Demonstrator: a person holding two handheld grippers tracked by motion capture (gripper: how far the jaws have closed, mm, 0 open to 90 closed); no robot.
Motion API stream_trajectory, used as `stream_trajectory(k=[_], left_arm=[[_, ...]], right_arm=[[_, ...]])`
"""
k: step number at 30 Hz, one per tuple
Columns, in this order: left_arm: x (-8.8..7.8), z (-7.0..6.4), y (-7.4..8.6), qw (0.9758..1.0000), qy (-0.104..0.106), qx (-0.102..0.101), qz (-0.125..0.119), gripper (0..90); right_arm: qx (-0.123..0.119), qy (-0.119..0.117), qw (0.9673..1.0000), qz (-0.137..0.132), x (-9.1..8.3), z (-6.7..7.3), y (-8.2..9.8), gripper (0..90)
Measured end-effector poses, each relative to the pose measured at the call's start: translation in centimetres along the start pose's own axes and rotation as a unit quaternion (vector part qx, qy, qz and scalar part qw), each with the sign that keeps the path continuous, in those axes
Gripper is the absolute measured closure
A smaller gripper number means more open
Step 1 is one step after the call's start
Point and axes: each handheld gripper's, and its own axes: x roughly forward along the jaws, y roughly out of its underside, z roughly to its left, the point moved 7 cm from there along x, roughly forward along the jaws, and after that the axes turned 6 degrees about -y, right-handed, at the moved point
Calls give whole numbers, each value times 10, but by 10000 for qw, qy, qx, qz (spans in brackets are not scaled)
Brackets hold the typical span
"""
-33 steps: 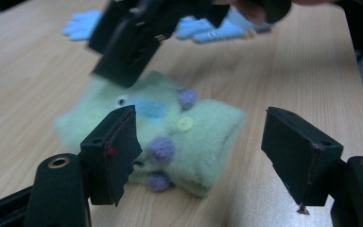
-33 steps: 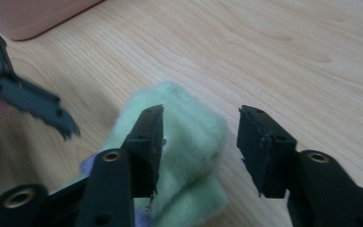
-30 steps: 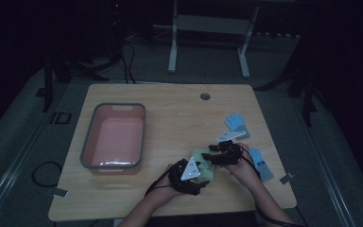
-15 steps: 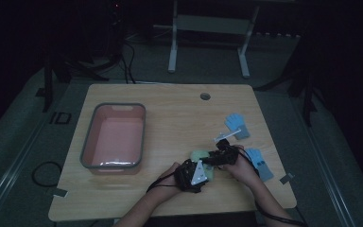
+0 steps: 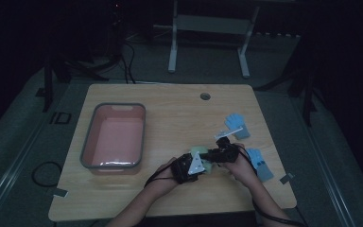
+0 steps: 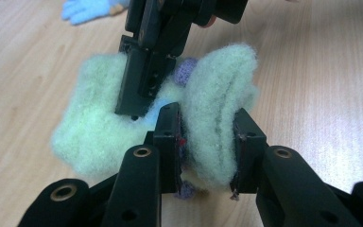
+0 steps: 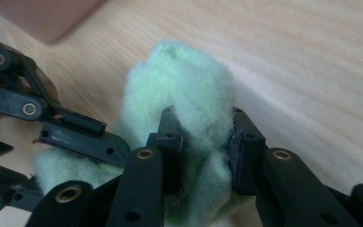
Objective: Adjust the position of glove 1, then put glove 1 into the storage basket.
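I have the fluffy pale-green fleece glove (image 6: 137, 123) on the tabletop (image 5: 179, 118), near edge, right of the pink plastic bin (image 5: 115, 137). My left gripper (image 6: 208, 142) has just closed on one fold, my right gripper (image 7: 203, 142) on another, both pinching it so I can handle it between them.

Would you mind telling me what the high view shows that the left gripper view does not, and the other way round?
High view: the pink bin, a second blue glove near the table's right edge, and both forearms.

Left gripper view: purple patches on the fuzzy green item, and the left gripper, whose jaws have just been closing, squeezing a fold of it.

Both: the green item, the right gripper on it, one blue glove, and the wooden table.
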Motion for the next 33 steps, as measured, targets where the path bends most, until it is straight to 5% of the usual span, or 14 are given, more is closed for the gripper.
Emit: stream_trajectory(k=[4, 17, 33], left_arm=[[-10, 9, -9, 9998, -48, 183, 59, 705], [-35, 24, -21, 9994, -31, 317, 166, 708], [-66, 47, -26, 9970, -326, 639, 284, 708]], right_arm=[[-113, 107, 9998, -135, -8, 6, -12, 707], [-200, 61, 9992, -337, -16, 23, -34, 708], [-444, 58, 9978, -493, -15, 45, -72, 707]])
